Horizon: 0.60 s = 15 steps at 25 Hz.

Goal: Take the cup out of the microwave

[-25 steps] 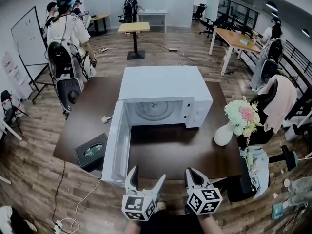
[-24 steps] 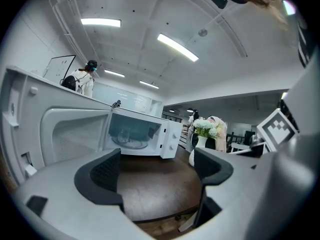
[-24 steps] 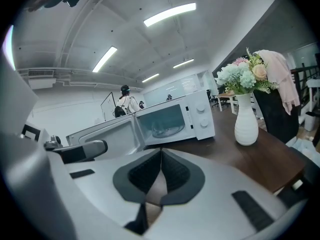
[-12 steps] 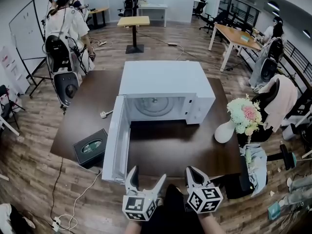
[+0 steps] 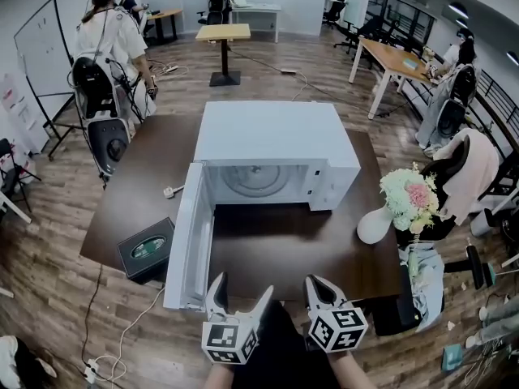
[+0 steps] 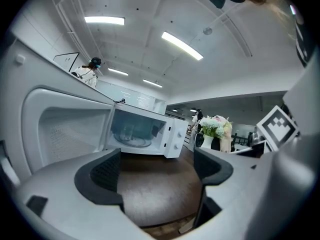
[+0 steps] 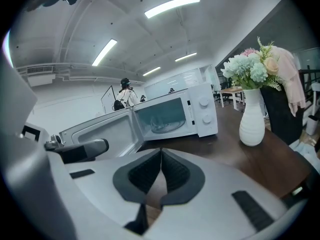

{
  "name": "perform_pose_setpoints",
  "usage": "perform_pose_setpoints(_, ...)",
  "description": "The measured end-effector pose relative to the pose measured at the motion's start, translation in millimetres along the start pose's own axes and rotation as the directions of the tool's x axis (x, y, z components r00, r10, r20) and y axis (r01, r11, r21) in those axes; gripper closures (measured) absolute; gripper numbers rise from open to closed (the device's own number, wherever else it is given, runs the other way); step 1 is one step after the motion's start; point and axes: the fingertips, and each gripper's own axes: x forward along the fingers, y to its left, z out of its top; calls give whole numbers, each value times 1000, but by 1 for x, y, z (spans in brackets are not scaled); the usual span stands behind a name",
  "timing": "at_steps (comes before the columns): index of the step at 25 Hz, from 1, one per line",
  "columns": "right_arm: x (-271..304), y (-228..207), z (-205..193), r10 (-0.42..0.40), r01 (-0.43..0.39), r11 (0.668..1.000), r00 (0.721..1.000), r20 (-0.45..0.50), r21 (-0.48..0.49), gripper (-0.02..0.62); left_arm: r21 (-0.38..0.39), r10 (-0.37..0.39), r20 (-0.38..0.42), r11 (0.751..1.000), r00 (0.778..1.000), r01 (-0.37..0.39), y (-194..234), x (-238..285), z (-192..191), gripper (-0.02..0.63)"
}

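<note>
The white microwave (image 5: pixel 276 140) stands mid-table with its door (image 5: pixel 186 241) swung open to the left. A clear glass cup (image 6: pixel 127 132) stands on the turntable inside, also visible in the right gripper view as the cup (image 7: pixel 156 122). In the head view the oven's roof hides it. My left gripper (image 5: pixel 242 288) hovers at the table's near edge, open and empty, by the door's corner. The left gripper (image 6: pixel 159 166) looks across the tabletop at the cavity. My right gripper (image 5: pixel 322 286) is beside it, jaws shut on nothing. In its own view the right gripper (image 7: pixel 161 153) has its pads touching.
A white vase (image 5: pixel 374 224) of flowers (image 5: pixel 409 199) stands on the dark wooden table (image 5: pixel 324 250) at the right. A black box (image 5: pixel 147 250) lies left of the door, and a plug (image 5: pixel 169 191) behind it. People, desks and a chair with clothes surround the table.
The head view has shifted slightly. Both grippers keep their places at the near edge and the same jaw states. The microwave door stays open.
</note>
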Motion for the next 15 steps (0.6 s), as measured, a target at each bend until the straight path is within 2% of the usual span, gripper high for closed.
perform_pose_setpoints(15, 56, -20, 31, 34, -34, 999, 999, -35, -6, 600, 14, 47, 3, 999, 999, -47, 31, 78, 25, 175)
